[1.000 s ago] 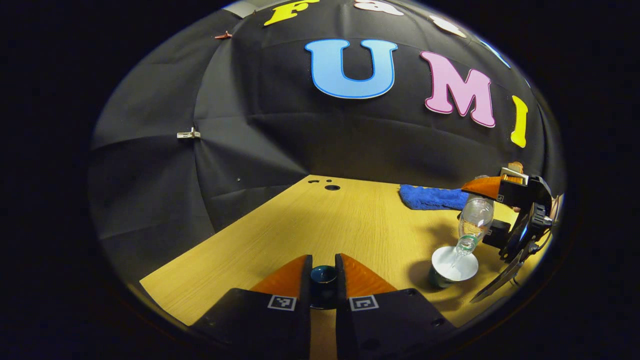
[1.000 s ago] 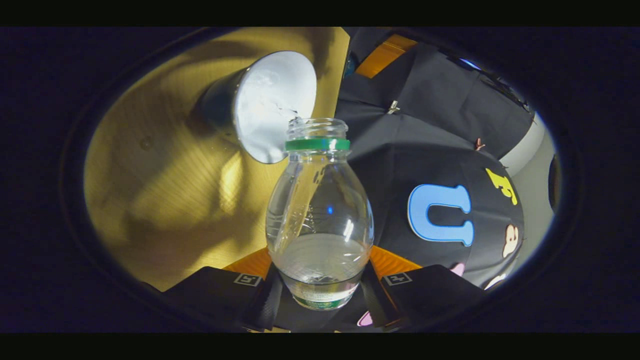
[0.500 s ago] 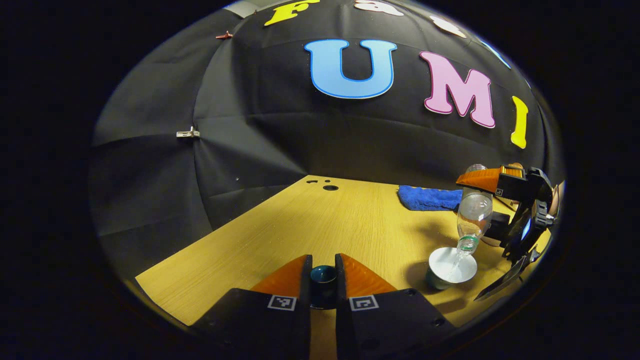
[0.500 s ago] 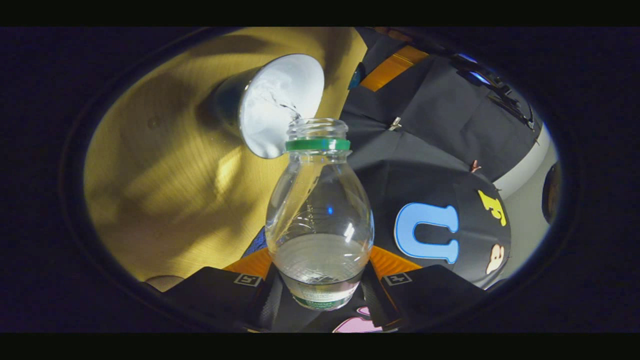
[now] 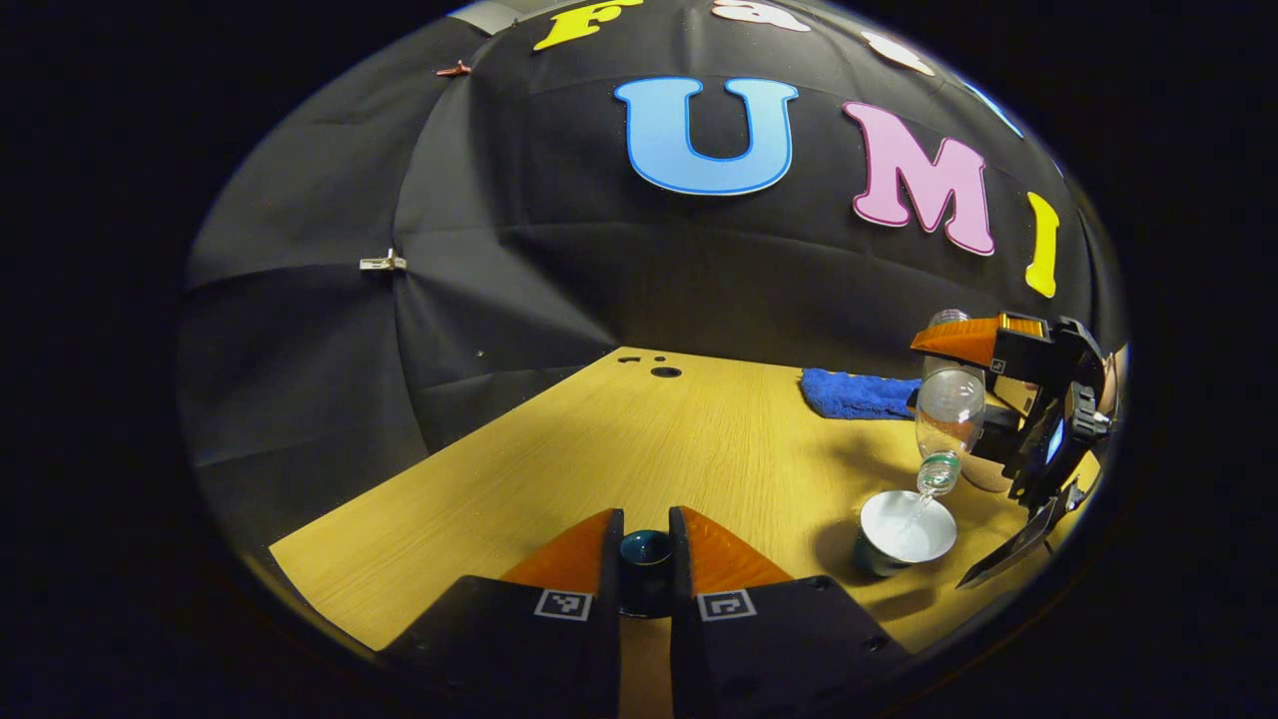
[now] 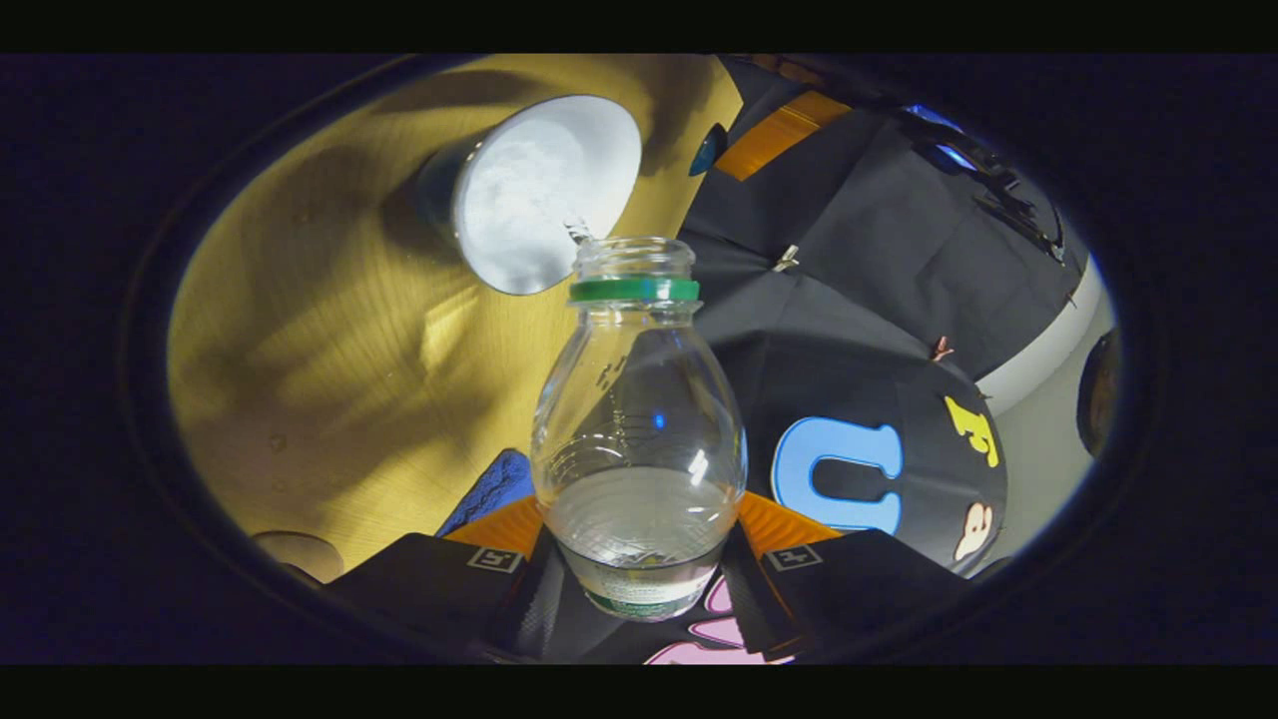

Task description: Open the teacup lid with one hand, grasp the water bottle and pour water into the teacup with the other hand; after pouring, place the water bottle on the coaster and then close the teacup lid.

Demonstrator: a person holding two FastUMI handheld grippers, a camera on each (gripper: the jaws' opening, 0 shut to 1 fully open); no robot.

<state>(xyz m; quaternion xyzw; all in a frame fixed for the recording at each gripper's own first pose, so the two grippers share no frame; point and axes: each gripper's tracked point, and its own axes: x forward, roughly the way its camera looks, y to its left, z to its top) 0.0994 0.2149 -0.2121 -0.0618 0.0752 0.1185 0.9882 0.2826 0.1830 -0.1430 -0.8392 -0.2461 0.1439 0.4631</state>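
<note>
Left gripper [image 5: 645, 544] clamped on teacup lid [image 5: 645, 552], held above wooden table [image 5: 639, 439]. Right gripper [image 6: 639, 534] squeezed water bottle [image 6: 639, 439], tipped neck-down over open teacup [image 6: 534, 190]; thin stream fell into cup. Blue cloth [image 5: 854, 392] lay near booth wall.

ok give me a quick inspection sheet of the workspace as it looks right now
surface: light wooden table, small holes near its far edge.
job's things: clear plastic water bottle tilted neck-down, thin stream falling into the white-lined dark teacup; dark round teacup lid held aside; coaster partly visible.
clutter: blue cloth at the back.
grippers: left gripper shut on the lid; right gripper shut on the bottle.
cables: nothing seen.
surroundings: black cloth wall with clips.
</note>
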